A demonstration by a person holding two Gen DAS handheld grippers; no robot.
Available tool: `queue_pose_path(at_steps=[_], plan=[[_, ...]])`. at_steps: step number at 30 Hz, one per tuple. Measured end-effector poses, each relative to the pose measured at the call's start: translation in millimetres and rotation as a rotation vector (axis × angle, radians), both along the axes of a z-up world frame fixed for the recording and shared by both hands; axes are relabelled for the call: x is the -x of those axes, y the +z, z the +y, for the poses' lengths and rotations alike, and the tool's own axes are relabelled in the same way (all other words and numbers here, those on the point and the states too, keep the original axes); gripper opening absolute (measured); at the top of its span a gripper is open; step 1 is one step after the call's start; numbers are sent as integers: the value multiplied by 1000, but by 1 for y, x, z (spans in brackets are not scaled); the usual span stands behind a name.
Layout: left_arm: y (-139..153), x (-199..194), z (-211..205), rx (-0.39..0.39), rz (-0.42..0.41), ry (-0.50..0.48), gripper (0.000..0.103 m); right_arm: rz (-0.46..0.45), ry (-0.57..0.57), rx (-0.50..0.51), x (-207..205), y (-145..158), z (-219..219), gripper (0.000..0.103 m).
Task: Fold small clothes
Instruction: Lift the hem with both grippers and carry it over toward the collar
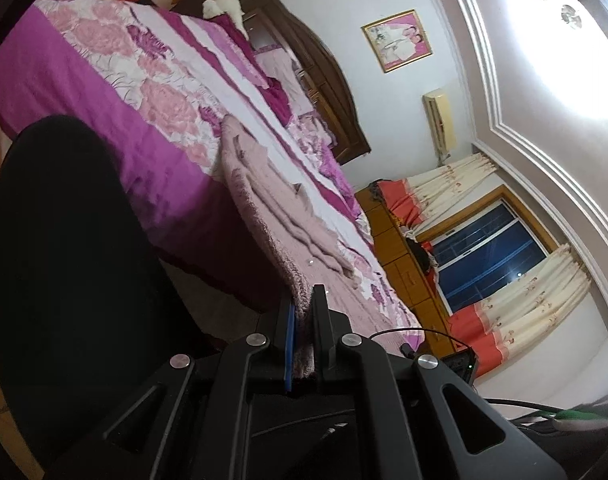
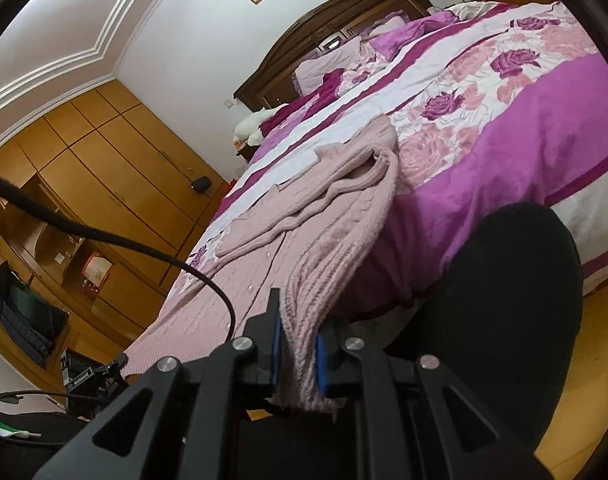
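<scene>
A pale pink knitted sweater [image 1: 263, 184] lies on the bed, its sleeves folded across its body, its lower hem hanging over the bed's edge. It also shows in the right wrist view [image 2: 304, 208]. My left gripper [image 1: 301, 308] is shut on the sweater's hem at one corner. My right gripper [image 2: 297, 344] is shut on a bunched part of the hem at the other corner, and the knit sticks out behind the blue pads [image 2: 320, 360].
The bed has a purple and pink floral cover [image 1: 103, 80] [image 2: 524, 120]. A person's dark-clad leg [image 1: 63, 260] [image 2: 504, 300] stands close to the bed's edge. A wooden headboard [image 2: 344, 20], wardrobes [image 2: 103, 160] and a black cable [image 2: 123, 240] are around.
</scene>
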State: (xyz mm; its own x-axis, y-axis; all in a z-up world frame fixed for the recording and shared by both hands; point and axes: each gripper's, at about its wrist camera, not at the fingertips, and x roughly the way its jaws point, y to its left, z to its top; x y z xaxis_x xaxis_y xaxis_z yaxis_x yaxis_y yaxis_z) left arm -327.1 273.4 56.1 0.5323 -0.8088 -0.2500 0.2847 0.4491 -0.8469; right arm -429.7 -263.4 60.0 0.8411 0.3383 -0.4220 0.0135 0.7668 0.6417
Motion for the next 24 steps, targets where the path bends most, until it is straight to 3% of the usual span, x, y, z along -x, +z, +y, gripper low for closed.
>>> queue_pose_path(at_steps=[7, 13, 18, 24], plan=[[13, 18, 5, -45, -32, 22, 0, -12, 24, 21, 8, 10, 6, 13], [39, 34, 3, -99, -157, 36, 0, -63, 33, 43, 17, 29, 12, 13], [51, 37, -5, -154, -205, 27, 0, -93, 46, 74, 15, 43, 19, 13], [52, 39, 2, -125, -210, 52, 0, -108, 40, 86, 20, 52, 21, 13]])
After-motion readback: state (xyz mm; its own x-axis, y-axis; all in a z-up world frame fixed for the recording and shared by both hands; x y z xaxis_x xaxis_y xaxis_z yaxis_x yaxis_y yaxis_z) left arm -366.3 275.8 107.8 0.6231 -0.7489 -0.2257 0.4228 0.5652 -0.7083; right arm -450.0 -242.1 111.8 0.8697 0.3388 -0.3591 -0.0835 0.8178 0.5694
